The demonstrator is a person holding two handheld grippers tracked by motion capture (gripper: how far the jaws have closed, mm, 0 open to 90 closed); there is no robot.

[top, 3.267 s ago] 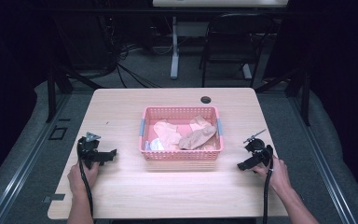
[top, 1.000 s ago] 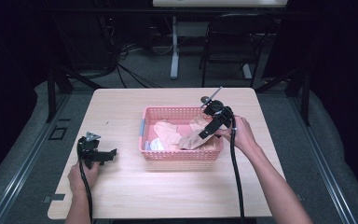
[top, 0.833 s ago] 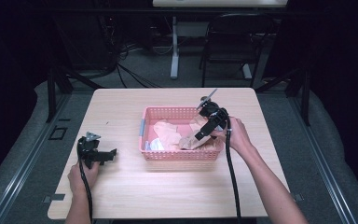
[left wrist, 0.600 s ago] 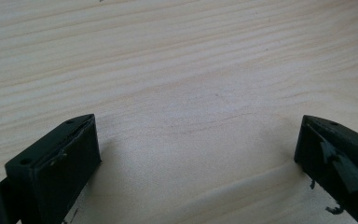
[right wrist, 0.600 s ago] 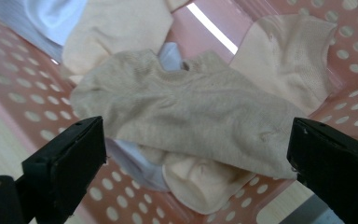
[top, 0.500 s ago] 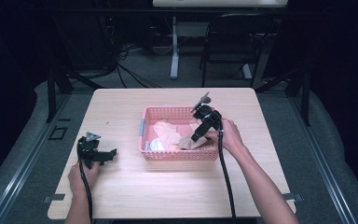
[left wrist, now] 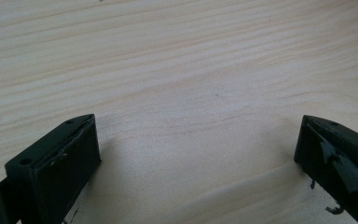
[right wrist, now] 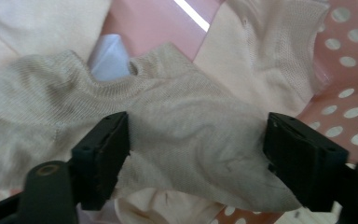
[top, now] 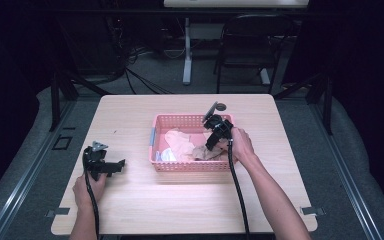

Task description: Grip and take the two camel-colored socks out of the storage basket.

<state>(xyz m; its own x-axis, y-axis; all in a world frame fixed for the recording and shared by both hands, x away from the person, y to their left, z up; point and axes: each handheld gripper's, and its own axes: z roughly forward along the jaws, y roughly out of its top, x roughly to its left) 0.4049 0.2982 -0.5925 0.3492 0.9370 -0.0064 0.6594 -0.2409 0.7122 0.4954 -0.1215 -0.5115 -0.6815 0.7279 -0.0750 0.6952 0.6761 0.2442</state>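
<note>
In one basket [top: 190, 120] — three cloths [top: 179, 142]

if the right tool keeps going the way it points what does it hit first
Most likely the beige sock in the pink basket: the right tool straddles it with jaws apart, just been closing. How much gap remains is unclear.

You've got a knit beige cloth [right wrist: 186, 140] in a perforated pink plastic basket [top: 190, 165] on a matt pale wood-grain table [left wrist: 191, 70].
</note>
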